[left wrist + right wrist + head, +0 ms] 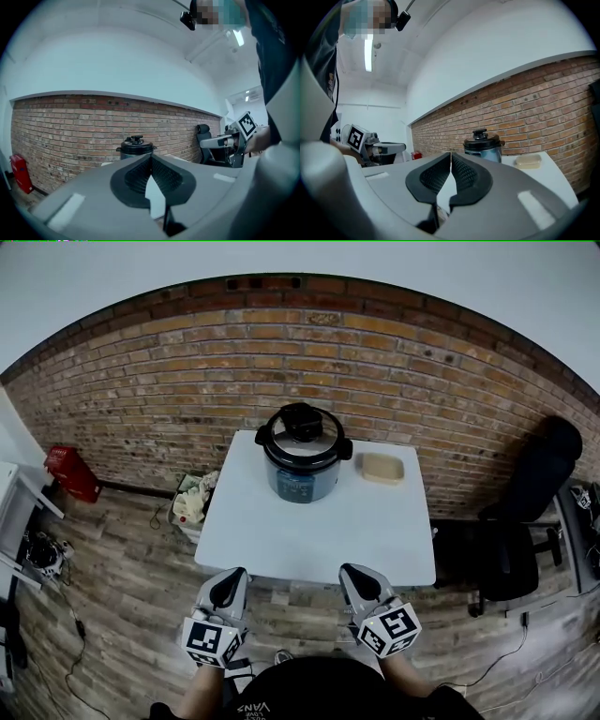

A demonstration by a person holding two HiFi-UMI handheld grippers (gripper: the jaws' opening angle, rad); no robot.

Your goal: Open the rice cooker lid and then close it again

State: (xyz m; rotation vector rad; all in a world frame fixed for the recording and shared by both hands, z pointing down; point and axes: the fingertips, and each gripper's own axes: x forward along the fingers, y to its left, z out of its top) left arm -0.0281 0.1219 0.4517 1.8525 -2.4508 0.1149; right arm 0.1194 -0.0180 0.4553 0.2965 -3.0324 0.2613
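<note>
The rice cooker [302, 465] stands at the far edge of the white table [281, 540], dark blue-grey with a black lid [301, 427] down on it. It also shows far off as the rice cooker [136, 147] in the left gripper view and the rice cooker [483, 144] in the right gripper view. My left gripper [233, 575] and right gripper [352, 572] hover at the table's near edge, well short of the cooker. Both are shut with nothing between their jaws; the pads meet at the tips.
A shallow beige container [382, 468] lies right of the cooker. Behind the table runs a brick wall [187, 381]. A black office chair [525, 521] stands at the right, a red canister [70, 472] and a bin of clutter [192, 502] on the wooden floor at the left.
</note>
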